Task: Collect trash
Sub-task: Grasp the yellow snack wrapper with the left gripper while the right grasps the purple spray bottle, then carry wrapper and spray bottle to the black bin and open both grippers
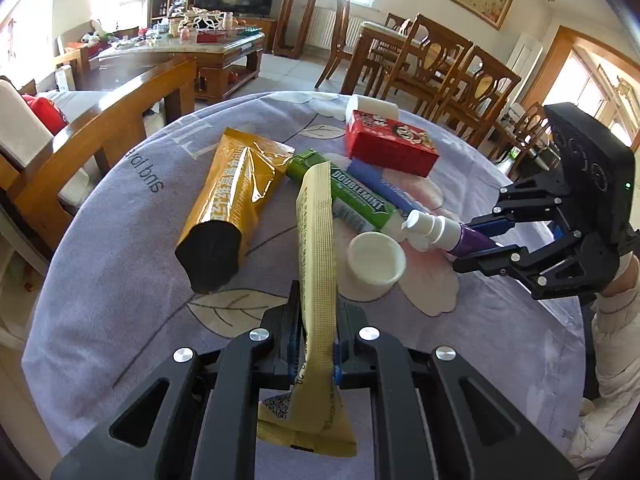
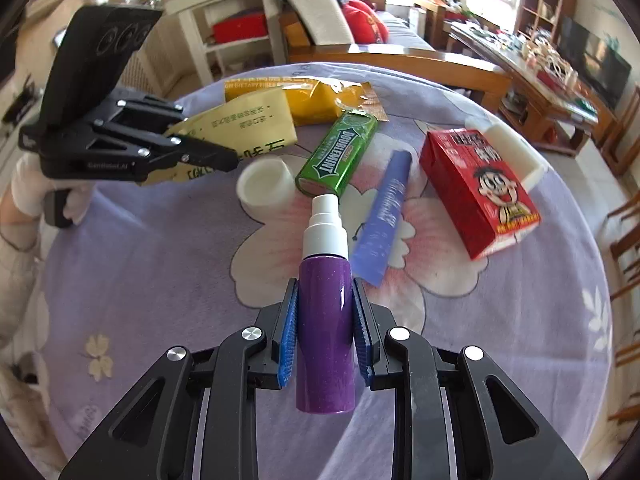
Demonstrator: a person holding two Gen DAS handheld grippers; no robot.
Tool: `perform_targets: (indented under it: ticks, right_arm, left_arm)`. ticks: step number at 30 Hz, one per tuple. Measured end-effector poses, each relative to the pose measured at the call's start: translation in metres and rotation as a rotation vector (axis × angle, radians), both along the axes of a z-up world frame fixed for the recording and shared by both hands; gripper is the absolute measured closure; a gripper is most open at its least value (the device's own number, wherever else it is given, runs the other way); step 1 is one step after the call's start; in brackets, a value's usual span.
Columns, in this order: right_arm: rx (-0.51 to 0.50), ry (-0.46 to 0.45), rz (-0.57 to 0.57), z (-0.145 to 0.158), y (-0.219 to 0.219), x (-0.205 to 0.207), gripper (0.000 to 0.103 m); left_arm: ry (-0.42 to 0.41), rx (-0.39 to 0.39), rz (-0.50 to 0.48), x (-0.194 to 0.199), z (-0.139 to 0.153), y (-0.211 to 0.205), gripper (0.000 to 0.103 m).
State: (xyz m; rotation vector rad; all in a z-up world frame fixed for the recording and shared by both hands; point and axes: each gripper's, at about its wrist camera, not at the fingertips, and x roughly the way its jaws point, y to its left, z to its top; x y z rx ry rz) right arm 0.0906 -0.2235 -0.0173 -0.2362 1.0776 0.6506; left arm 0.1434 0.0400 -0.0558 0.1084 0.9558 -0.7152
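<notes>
Both grippers gripping trash over the lilac tablecloth [image 2: 140, 280]

Left gripper [image 1: 316, 344] is pinching a yellow sachet [image 1: 316, 248] at lower centre — right gripper [image 2: 325, 320] is clamping the purple spray bottle [image 2: 325, 320], also lower centre.

pouches 2 [image 1: 228, 204] | gum pack 1 [image 2: 340, 156] | bottle 1 [image 2: 325, 320] | cup 1 [image 1: 374, 264] | carton 1 [image 2: 480, 192] (red) | tube 1 [image 2: 384, 216]

Landmark: white cup [image 1: 375, 261] [image 2: 266, 184] on lilac tablecloth [image 1: 120, 280] [image 2: 140, 280].
Left wrist view: close above cloth, angled down, cup just ahead and right; looks past cup toward dining chairs [image 1: 460, 68].
Right wrist view: close above cloth, angled down, cup ahead-left; looks past cup toward sofa [image 2: 360, 36].
Shared: cup, litter around it, cloth; each view shows other gripper.
</notes>
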Motion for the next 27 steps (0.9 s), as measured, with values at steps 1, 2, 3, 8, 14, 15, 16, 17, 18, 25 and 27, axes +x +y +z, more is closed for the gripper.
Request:
perform_targets:
  ticks: [1,2,3,8,14,15,16,17,18,25,27]
  right_arm:
    - [0.026,0.004,-0.016,0.002,-0.004,-0.004,0.078]
    - [0.052,0.005,-0.032,0.004,-0.008,-0.008,0.078]
    - [0.078,0.004,-0.047,0.007,-0.011,-0.011,0.078]
    - [0.229,-0.025,-0.136,0.026,-0.035,-0.035,0.078]
    - [0.39,-0.091,-0.256,0.052,-0.072,-0.079,0.078]
    - [0.415,-0.104,-0.281,0.055,-0.077,-0.086,0.078]
    - [0.443,-0.118,-0.312,0.059,-0.086,-0.095,0.078]
    - [0.467,-0.132,-0.344,0.062,-0.094,-0.104,0.078]
    - [0.484,-0.145,-0.373,0.065,-0.1,-0.11,0.078]
    - [0.594,-0.246,-0.539,0.079,-0.153,-0.172,0.078]
    - [0.603,-0.28,-0.591,0.084,-0.169,-0.189,0.078]
  left_arm:
    - [-0.004,-0.01,0.0,-0.003,0.002,0.001,0.09]
    - [-0.008,-0.02,0.001,-0.006,0.004,0.001,0.09]
    - [-0.014,-0.036,0.001,-0.01,0.007,0.002,0.09]
    - [-0.05,-0.105,-0.015,-0.033,0.023,-0.001,0.09]
    - [-0.139,-0.176,-0.033,-0.069,0.048,-0.022,0.09]
    - [-0.16,-0.187,-0.036,-0.076,0.052,-0.028,0.09]
    - [-0.172,-0.197,-0.039,-0.08,0.055,-0.032,0.09]
    - [-0.185,-0.209,-0.04,-0.086,0.058,-0.036,0.09]
    - [-0.202,-0.217,-0.04,-0.092,0.062,-0.041,0.09]
    - [-0.281,-0.259,-0.059,-0.125,0.075,-0.082,0.09]
    - [-0.292,-0.269,-0.073,-0.132,0.078,-0.098,0.09]
